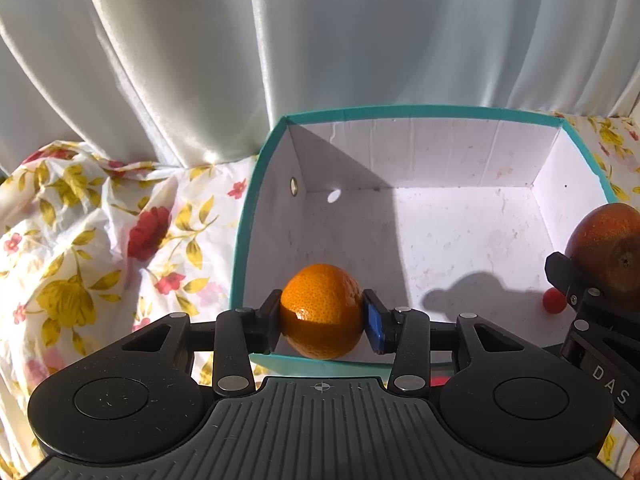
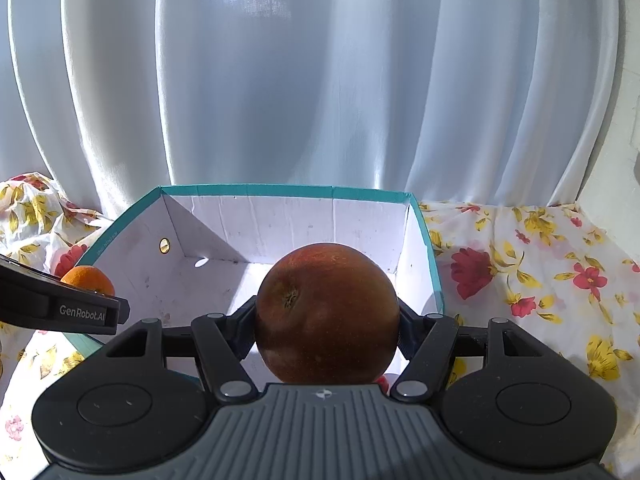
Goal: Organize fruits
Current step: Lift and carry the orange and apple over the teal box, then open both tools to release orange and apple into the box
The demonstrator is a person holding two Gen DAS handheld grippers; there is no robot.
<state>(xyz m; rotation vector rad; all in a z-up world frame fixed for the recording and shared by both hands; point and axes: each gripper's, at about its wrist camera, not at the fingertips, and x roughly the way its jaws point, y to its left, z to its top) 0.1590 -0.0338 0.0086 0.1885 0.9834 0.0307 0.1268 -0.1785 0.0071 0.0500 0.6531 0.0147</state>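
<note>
Orange [image 1: 322, 310] clamped between the left gripper [image 1: 323, 320] pads and apple [image 2: 326, 314] clamped in the wider-set right gripper [image 2: 327, 320], both over the near edge of the teal-rimmed box [image 1: 420, 111], curtain [image 1: 320, 32] beyond.

The right gripper [image 2: 327, 320] clamps a large reddish-brown apple [image 2: 326, 312] between its fingers, over the near edge of an open box [image 2: 280, 224] with a teal rim and white inside. At the left, the left gripper [image 2: 60, 304] holds an orange [image 2: 88, 278] over the box's left wall. A flowered cloth [image 2: 532, 264] lies under the box, with white curtains [image 2: 300, 80] at the far side.
</note>
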